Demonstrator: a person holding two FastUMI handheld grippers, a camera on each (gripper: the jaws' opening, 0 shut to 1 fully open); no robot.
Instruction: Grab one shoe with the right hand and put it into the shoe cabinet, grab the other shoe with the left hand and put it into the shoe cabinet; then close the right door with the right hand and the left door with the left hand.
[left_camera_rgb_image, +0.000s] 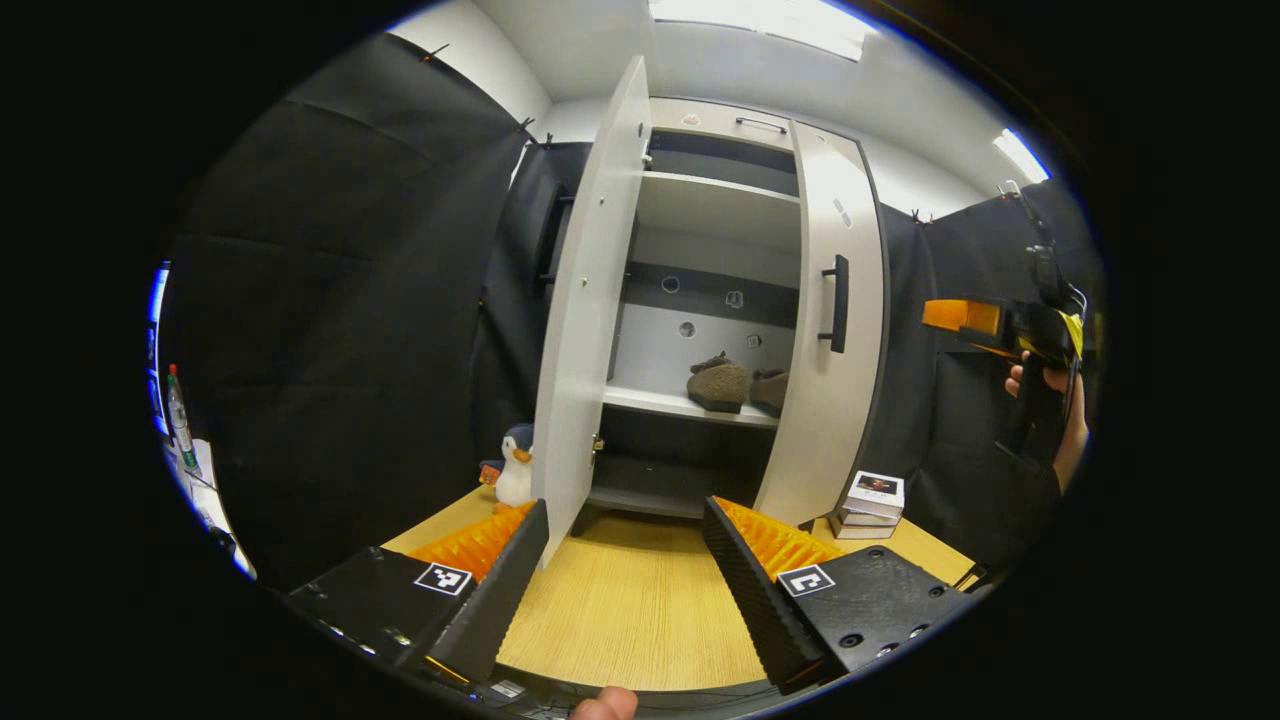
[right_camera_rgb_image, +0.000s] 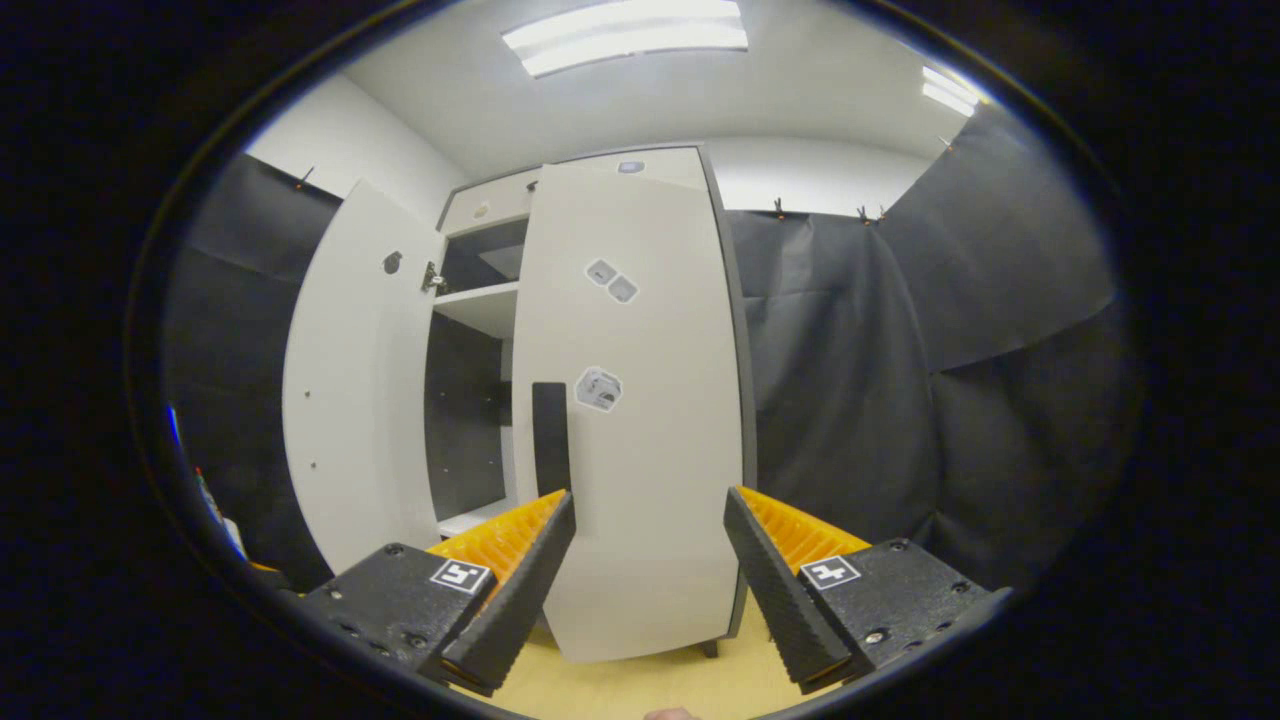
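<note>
Left gripper (left_camera_rgb_image: 625, 560): held wide apart with nothing between the fingers, seen low over the table (left_camera_rgb_image: 640, 600) in the left gripper view, aimed at the gap between the two doors.
Right gripper (right_camera_rgb_image: 650, 555): likewise spread wide and empty in the right gripper view, raised in front of the right door; in the left gripper view it is seen far right, held up by a hand (left_camera_rgb_image: 1045, 385) clear of the cabinet.
Right door (right_camera_rgb_image: 635, 400): swung most of the way toward the cabinet front but not flush, so a gap is left beside it; its dark vertical handle (right_camera_rgb_image: 549, 435) is seen just above the right gripper's left finger, and small stickers are seen on its face.
Left door (left_camera_rgb_image: 590, 310): standing wide open, its edge turned toward the left gripper.
Shoe cabinet (left_camera_rgb_image: 715, 300): pale body with dark inner bands, standing on the table against the black cloth wall; an upper shelf and a middle shelf (left_camera_rgb_image: 690, 405) are seen through the gap.
Shoes: two brown fuzzy ones are set side by side on the middle shelf, the left shoe (left_camera_rgb_image: 718, 383) fully seen, the right shoe (left_camera_rgb_image: 771, 390) partly hidden behind the right door.
Penguin toy (left_camera_rgb_image: 515, 467): placed on the table left of the left door.
Boxes (left_camera_rgb_image: 872, 505): a small stack lying on the table right of the cabinet.
Bottle (left_camera_rgb_image: 178, 410): standing at far left, beyond the cloth wall.
</note>
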